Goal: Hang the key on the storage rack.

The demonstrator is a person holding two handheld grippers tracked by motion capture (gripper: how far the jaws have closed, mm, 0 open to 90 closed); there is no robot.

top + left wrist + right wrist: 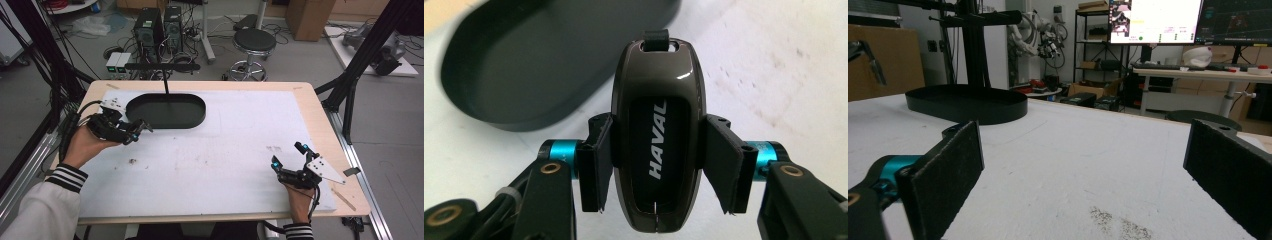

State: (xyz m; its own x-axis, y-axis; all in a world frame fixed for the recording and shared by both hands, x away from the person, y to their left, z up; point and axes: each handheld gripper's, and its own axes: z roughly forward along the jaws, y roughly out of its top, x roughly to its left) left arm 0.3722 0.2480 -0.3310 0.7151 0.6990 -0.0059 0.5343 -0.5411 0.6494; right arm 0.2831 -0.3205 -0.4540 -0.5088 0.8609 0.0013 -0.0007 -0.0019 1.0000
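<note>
High view is showing one wooden table (320, 125) carrying one white sheet (225, 150) that is covering most of its top. One black oval tray (167, 111) is sitting on the sheet toward the far left, and one thin black post is rising just behind it.

Two grippers are working over the sheet, one in each hand. At the left, the left hand (87, 145) is holding the left gripper (142, 127) just beside the near rim of the tray, its tips pointing toward that rim. At the near right, well apart from the tray, the right hand (299, 200) is holding the right gripper (289, 155) low over the sheet, with one grey three-cornered plate (324, 170) lying on top of it.

Left gripper view is showing its two jaws pressing on the two long sides of one dark glossy car key (659, 135), which is bearing the white word HAVAL and one small black loop at its far end. The key is hanging above the sheet with the tray just beyond it, up and to the left.

Right gripper view is showing its two padded jaws standing wide apart with nothing between them, and the tray lying far ahead on the left. One small dark smudge (1120, 225) is marking the sheet between the jaws.
</note>
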